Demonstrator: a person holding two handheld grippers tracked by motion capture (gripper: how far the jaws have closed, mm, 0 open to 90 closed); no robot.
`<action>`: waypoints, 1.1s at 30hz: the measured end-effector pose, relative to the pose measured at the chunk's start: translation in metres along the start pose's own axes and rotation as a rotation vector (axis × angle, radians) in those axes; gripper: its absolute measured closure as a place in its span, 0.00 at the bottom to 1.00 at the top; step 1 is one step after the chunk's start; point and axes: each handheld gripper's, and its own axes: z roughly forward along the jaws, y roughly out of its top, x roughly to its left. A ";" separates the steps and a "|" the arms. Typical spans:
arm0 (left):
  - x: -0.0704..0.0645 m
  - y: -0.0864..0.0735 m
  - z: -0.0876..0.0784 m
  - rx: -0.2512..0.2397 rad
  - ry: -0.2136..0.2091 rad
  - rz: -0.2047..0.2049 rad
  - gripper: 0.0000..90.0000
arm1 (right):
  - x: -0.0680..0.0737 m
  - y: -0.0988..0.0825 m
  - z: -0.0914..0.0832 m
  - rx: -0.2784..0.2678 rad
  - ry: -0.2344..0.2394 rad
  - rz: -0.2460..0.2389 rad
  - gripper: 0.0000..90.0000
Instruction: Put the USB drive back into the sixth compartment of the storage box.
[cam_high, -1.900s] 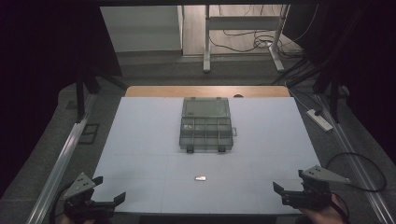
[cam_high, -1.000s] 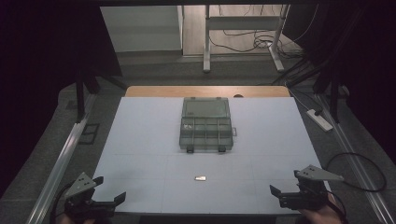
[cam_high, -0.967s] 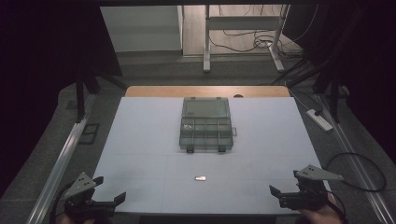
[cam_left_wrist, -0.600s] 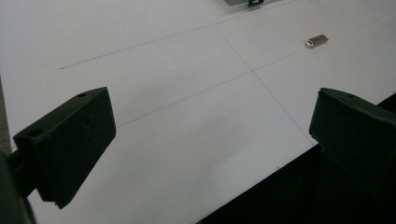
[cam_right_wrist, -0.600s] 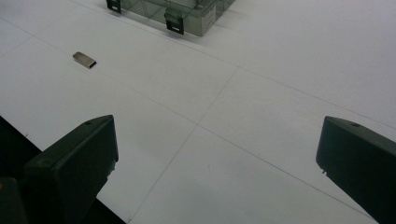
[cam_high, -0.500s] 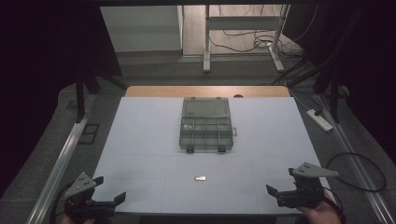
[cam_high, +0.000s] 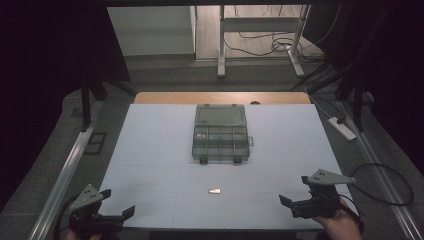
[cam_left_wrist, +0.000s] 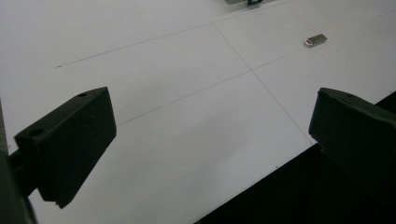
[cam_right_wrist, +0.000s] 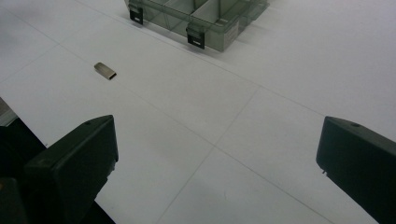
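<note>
The wide white table (cam_high: 150, 150) carries a clear grey plastic compartment box (cam_high: 220, 134) near its far middle, lid open, probably ready to receive parts. Well apart from it, toward the near edge, lies the small silver metal piece (cam_high: 214, 190), about midway between the hands. The right tool (cam_high: 295, 202) hovers low at the near right corner, jaws spread wide and empty, angled toward the piece; the left tool (cam_high: 117, 216) waits likewise, wide open, holding nothing.

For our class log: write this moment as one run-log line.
left tool: open, empty | right tool: open, empty | metal piece: lying on table, untouched | compartment box: open, behind it
</note>
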 end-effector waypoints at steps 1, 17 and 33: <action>0.000 0.000 0.000 0.000 0.000 0.001 0.01 | 0.000 0.002 0.002 0.007 0.004 -0.004 0.00; 0.000 0.000 0.000 0.001 -0.002 0.000 0.01 | -0.001 0.012 0.021 0.066 0.059 -0.028 0.00; 0.001 0.000 0.000 0.005 -0.005 -0.001 0.01 | 0.011 0.026 0.043 0.089 0.108 -0.052 0.00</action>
